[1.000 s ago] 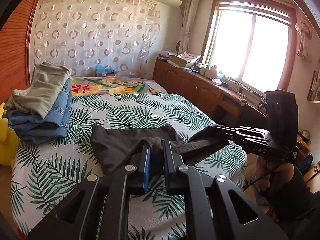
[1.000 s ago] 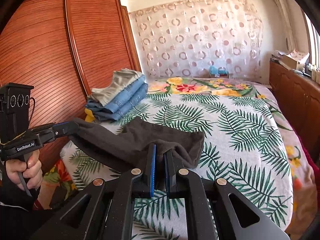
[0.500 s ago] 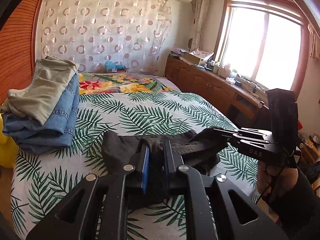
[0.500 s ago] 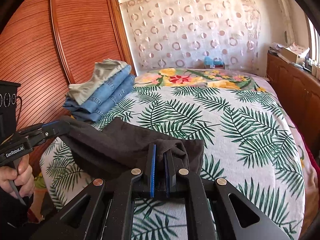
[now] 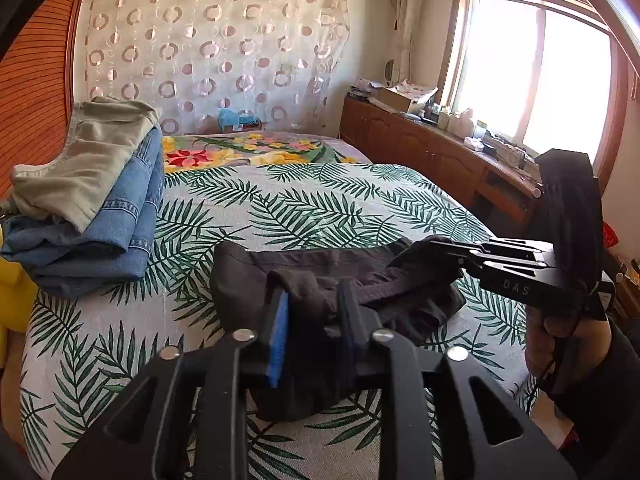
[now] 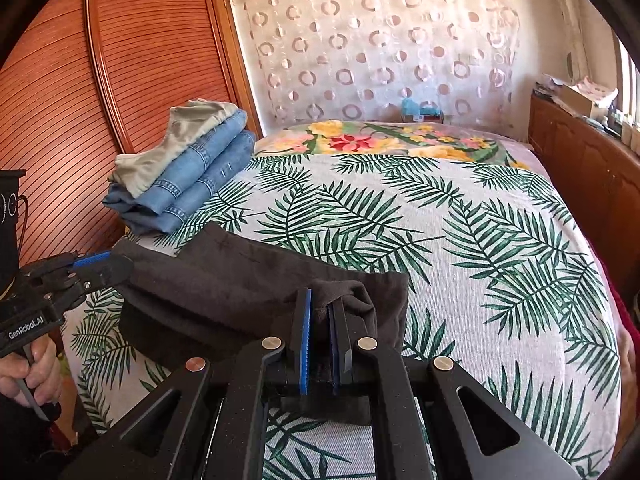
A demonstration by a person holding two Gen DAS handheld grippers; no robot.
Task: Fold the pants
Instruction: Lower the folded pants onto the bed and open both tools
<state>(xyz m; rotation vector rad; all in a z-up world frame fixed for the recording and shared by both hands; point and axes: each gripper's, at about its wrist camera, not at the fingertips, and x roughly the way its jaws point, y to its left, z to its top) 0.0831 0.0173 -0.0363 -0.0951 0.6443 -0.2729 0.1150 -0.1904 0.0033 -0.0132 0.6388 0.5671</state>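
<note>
Dark grey pants (image 5: 320, 276) lie bunched and partly folded on the leaf-print bed; they also show in the right wrist view (image 6: 224, 284). My left gripper (image 5: 312, 308) has its jaws a little apart, with pants cloth still between them. In the right wrist view it (image 6: 120, 262) touches the cloth's left corner. My right gripper (image 6: 320, 312) is shut on a fold of the pants near the bed's front edge; in the left wrist view it (image 5: 436, 248) pinches the right end.
A stack of folded jeans with beige pants on top (image 5: 92, 200) sits at the bed's left, also in the right wrist view (image 6: 188, 164). A wooden wardrobe (image 6: 80, 100) stands on the left. A wooden cabinet (image 5: 440, 160) runs under the window.
Both grippers carried the pants forward and down, folding the cloth over itself onto the bed. The left jaws have widened slightly.
</note>
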